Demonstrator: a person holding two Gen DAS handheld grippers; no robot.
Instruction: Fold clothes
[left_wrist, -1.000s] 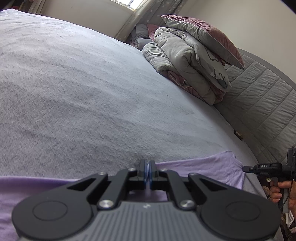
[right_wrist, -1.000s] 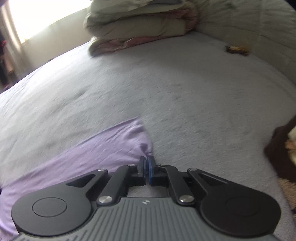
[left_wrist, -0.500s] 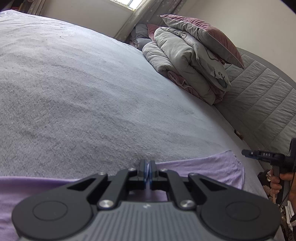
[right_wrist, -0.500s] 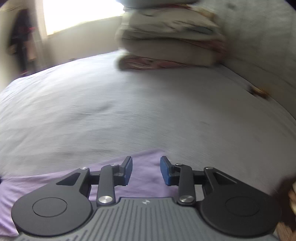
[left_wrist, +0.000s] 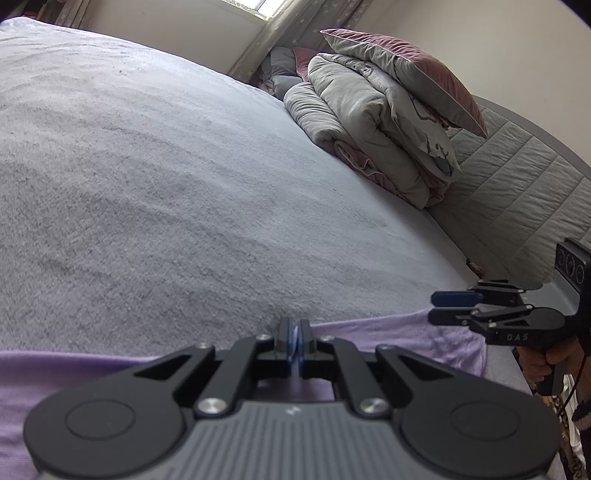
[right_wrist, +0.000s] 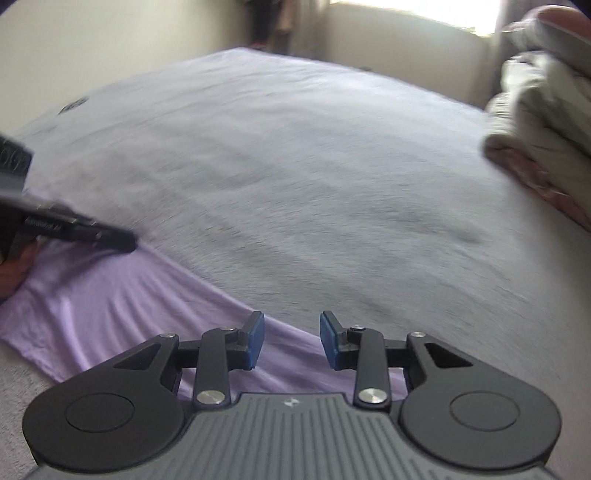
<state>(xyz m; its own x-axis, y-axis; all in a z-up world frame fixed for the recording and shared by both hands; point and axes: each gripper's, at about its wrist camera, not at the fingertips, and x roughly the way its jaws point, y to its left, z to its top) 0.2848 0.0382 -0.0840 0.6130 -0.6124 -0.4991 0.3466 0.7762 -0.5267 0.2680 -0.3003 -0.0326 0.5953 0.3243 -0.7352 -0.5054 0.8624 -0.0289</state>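
Beyond right gripper (right_wrist: 291, 339): left gripper (right_wrist: 122, 240).

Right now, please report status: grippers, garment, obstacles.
Left gripper shut on purple garment edge. Right gripper open, empty. Garment flat on bed; nothing in the way.

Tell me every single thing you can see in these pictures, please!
Garment: one, lilac, spread along the near edge of the bed.
Bed cover: one, pale grey, fuzzy, under the garment.
Folded quilt: one, grey with pink lining, at the head of the bed.
Pillow: one, dusty pink, on top of the quilt.
Headboard: one, grey, quilted, behind the quilt.
Window: one, bright, far wall.
Left gripper: one, black, shut on the garment's edge.
Right gripper: one, black with blue pads, open above the garment.
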